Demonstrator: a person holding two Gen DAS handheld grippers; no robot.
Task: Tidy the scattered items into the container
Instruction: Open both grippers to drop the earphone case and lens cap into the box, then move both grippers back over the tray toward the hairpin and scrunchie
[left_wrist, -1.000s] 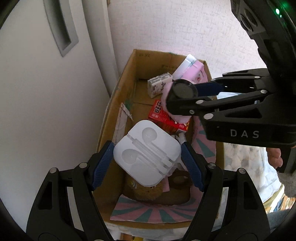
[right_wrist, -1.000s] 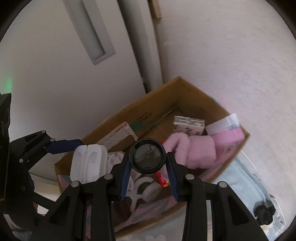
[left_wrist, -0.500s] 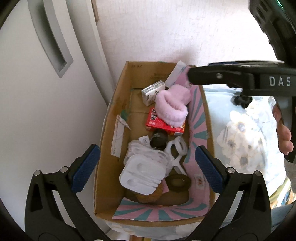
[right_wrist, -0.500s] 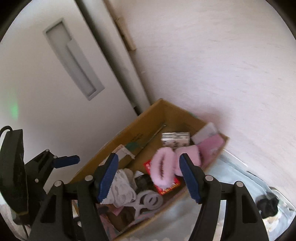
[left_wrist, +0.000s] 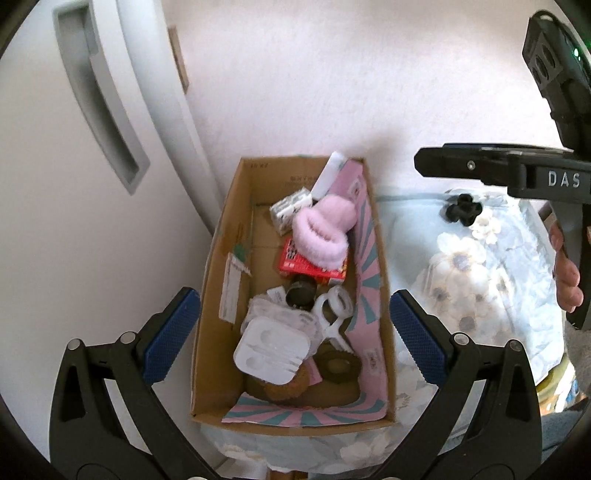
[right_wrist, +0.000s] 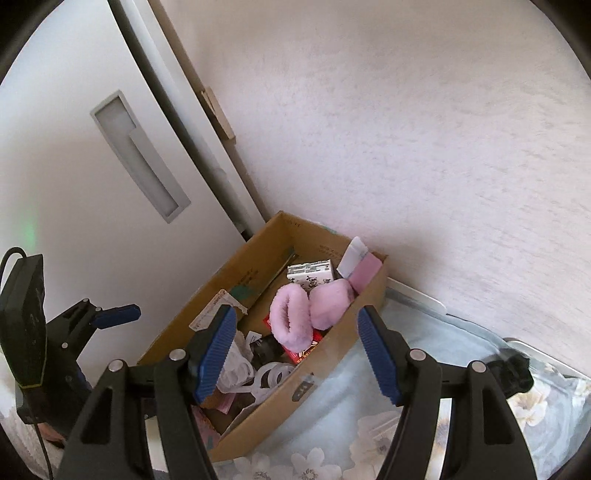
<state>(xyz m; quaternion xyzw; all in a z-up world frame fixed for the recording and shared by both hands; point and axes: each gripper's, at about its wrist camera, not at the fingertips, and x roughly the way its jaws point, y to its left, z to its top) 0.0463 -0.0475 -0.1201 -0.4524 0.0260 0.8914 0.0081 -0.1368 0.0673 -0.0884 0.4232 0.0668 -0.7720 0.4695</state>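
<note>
In the left wrist view, the left hand-held gripper (left_wrist: 295, 332) is hanging above the cardboard box (left_wrist: 218, 266) with its jaws spread wide and nothing between them, one blue pad (left_wrist: 171, 334) sitting at about 8 o'clock and the other at 4 o'clock. A white door with a recessed handle (left_wrist: 107, 110) is filling the 10 o'clock side.

The box is standing against the wall at the middle of the view, and the scattered items are lying inside it. At its 6 o'clock end a white earphone case (left_wrist: 271, 349) is resting on a brown round thing, with a dark ring (left_wrist: 338, 365) just beside it. White scissors (left_wrist: 334, 310) and a dark cylinder (left_wrist: 301, 291) are lying near the middle. Further toward 12 o'clock a pink fluffy sock (left_wrist: 325, 229) is lying on a red packet (left_wrist: 303, 262), next to a small printed carton (left_wrist: 290, 208) and a pink-and-white package (left_wrist: 345, 177) leaning at the far right corner.

To the right of the box a floral cloth (left_wrist: 480, 277) is covering the surface, with a small black clip (left_wrist: 461, 210) lying on it (well apart from the box). At 2 o'clock the right hand-held gripper (left_wrist: 480, 166) is showing side-on; in the right wrist view its pads (right_wrist: 216, 350) are standing wide apart, holding nothing, with the box and sock (right_wrist: 306, 310) between them beyond.
</note>
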